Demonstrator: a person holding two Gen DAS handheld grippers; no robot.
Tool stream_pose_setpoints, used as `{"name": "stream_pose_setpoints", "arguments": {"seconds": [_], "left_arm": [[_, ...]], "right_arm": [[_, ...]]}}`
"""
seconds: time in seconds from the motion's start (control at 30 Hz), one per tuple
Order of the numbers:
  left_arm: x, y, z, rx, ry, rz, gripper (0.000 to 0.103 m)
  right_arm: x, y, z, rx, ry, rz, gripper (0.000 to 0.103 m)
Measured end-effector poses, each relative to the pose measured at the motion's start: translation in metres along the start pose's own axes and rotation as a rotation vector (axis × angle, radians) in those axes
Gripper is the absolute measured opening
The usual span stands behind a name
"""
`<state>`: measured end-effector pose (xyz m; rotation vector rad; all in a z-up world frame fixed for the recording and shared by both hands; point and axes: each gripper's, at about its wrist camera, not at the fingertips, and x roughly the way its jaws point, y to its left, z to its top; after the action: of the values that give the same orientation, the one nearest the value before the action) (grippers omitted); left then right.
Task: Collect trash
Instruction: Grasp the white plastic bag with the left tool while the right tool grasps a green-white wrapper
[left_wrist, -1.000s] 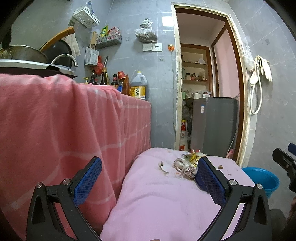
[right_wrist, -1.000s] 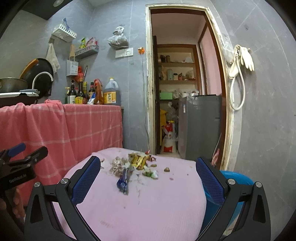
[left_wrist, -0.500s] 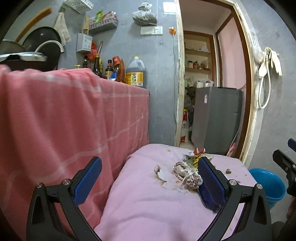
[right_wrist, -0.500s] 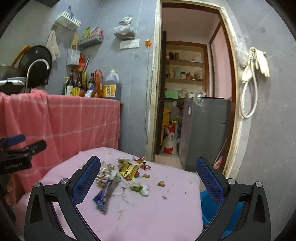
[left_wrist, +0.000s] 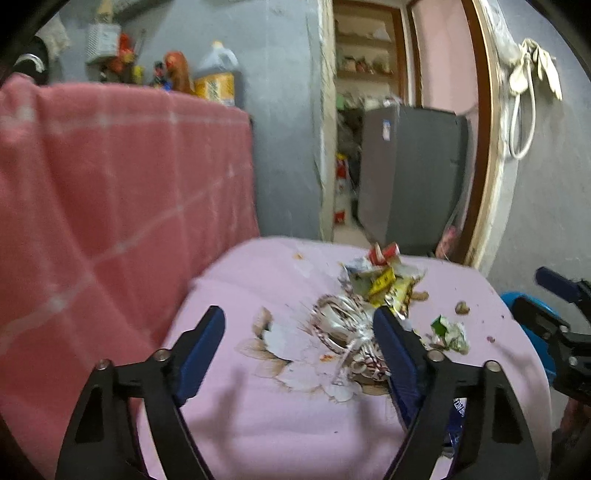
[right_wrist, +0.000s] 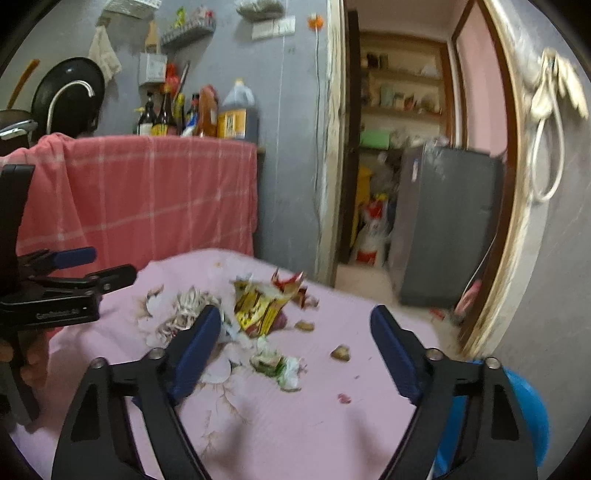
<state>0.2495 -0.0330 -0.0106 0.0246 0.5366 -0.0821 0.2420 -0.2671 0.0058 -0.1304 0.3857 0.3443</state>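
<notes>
Trash pile (left_wrist: 373, 314) (crumpled white wrapper (left_wrist: 343, 325), yellow packet (right_wrist: 258, 306), green scrap (right_wrist: 277, 363), loose crumbs) sits mid-way across the pink-covered surface (left_wrist: 258, 424); blue bin (right_wrist: 532, 410) stands beside its right edge. Left gripper (left_wrist: 299, 350) wide open, empty, right finger touching the wrapper; right gripper (right_wrist: 295, 343) wide open, empty, around the green scrap. Risks: thin, light pieces may slip or scatter on closing; pads may snag cloth; the grippers may collide.

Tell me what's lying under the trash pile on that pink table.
The trash pile sits on a pink cloth that covers the whole table. Brown stains show on the cloth beside it. The tabletop beneath the cloth is hidden.
</notes>
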Motion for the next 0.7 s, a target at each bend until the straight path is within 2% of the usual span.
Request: {"name": "stream_pose_setpoints", "arguments": {"seconds": [0.1, 0.2, 0.33, 0.5, 0.7], "left_arm": [[0.016, -0.001, 0.001, -0.01, 0.069, -0.051, 0.063], [0.029, -0.002, 0.003, -0.027, 0.136, -0.098, 0.062], [0.043, -0.005, 0.002, -0.028, 0.213, -0.112, 0.059], [0.054, -0.006, -0.003, -0.053, 0.293, -0.147, 0.053], [0.067, -0.007, -0.006, -0.066, 0.342, -0.163, 0.049]], "right_arm": [[0.019, -0.003, -0.005, 0.025, 0.073, 0.034, 0.069], [0.04, -0.003, -0.012, 0.037, 0.171, 0.066, 0.067], [0.061, -0.009, -0.019, 0.072, 0.273, 0.095, 0.066], [0.074, -0.013, -0.026, 0.1, 0.327, 0.129, 0.063], [0.086, -0.017, -0.03, 0.125, 0.359, 0.157, 0.06]]}}
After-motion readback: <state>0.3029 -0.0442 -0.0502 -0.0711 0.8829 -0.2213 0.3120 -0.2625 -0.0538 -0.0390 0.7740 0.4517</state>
